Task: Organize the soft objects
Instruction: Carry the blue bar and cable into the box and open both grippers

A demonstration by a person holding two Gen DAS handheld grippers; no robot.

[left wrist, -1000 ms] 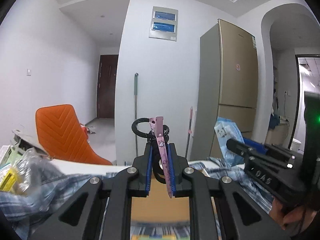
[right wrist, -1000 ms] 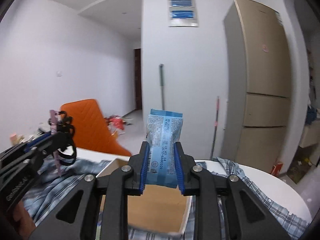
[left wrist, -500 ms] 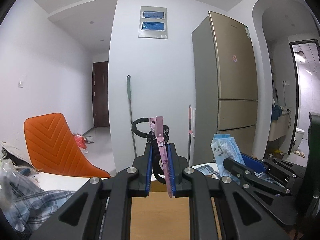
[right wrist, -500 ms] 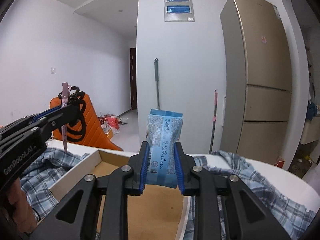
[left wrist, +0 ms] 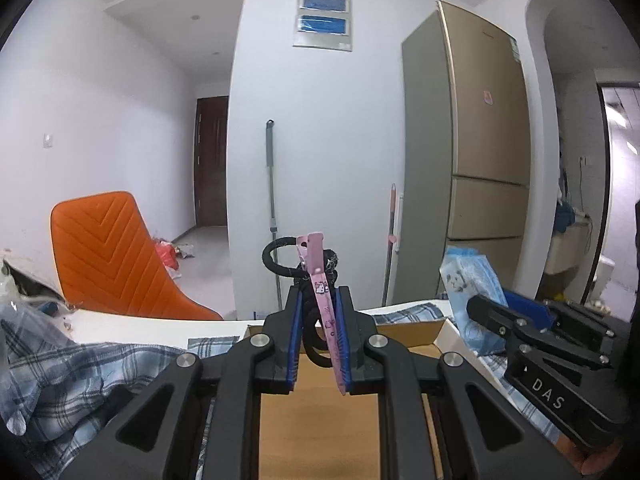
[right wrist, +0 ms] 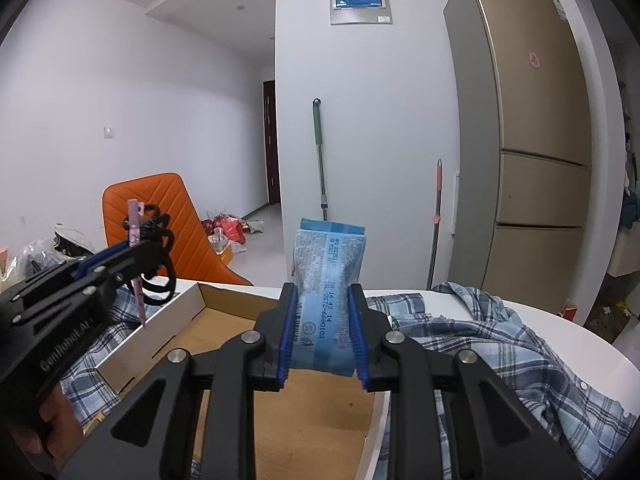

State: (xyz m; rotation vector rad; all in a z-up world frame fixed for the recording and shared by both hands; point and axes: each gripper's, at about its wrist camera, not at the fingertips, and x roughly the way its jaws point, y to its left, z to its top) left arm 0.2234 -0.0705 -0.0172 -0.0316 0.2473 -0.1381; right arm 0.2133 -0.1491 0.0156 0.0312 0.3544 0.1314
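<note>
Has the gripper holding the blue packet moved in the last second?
Yes. The right gripper with the blue packet has sunk toward the cardboard box, whose floor now fills more of its view.

The cardboard tray [right wrist: 224, 320] lies open, its brown floor bare at lower centre. Its raised wall [right wrist: 160, 332] lines the left side, the plaid shirt [right wrist: 500, 344] heaps at right, and the left gripper [right wrist: 138, 248] crowds the frame's left.

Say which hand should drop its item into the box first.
Right, probably. Its tool holds the blue packet over the box floor; the left tool with the hair ties hangs by the box's left wall.
</note>
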